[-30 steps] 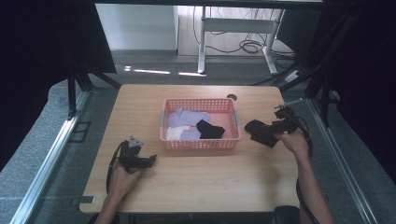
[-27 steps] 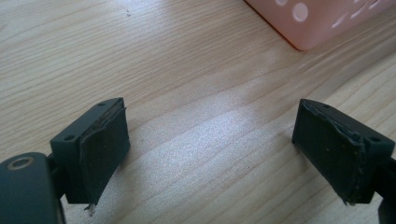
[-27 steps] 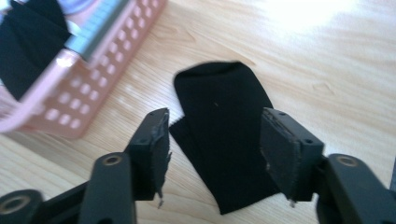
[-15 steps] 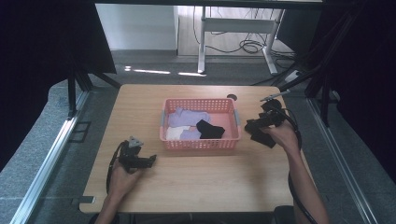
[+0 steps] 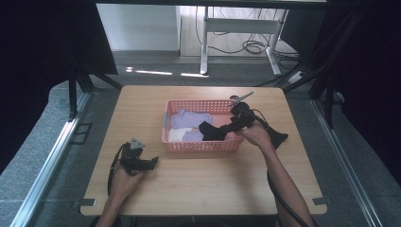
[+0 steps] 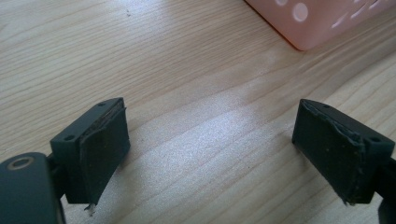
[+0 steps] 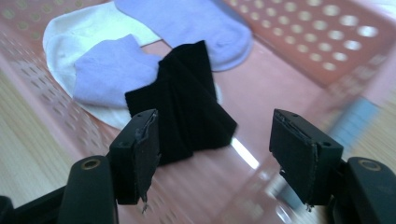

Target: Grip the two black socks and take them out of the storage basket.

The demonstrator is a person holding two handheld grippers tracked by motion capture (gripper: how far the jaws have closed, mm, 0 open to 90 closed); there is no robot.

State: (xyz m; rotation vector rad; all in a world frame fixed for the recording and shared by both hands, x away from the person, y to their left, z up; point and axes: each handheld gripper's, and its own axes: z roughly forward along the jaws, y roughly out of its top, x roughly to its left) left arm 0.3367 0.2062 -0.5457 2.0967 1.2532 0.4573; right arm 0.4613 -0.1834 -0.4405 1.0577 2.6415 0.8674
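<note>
High view: right gripper [image 5: 227, 128] over the pink basket [image 5: 198, 144], its tips hard to separate from the black sock [image 5: 210, 131] inside; another dark sock [image 5: 278, 138] on the desk [image 5: 198, 184] is partly hidden by the hand. Right gripper view: jaws apart, just closing slightly, nothing clamped, background blurred. Left gripper [image 5: 150, 163] rests with jaws apart.

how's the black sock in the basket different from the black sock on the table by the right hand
The black sock in the basket lies inside the pink basket, partly over the white sock and a purple sock; the black sock on the table lies alone on bare wood, right of the basket. The first sits just ahead of the open right gripper; the second is behind the right hand, partly hidden. Both are black.
</note>
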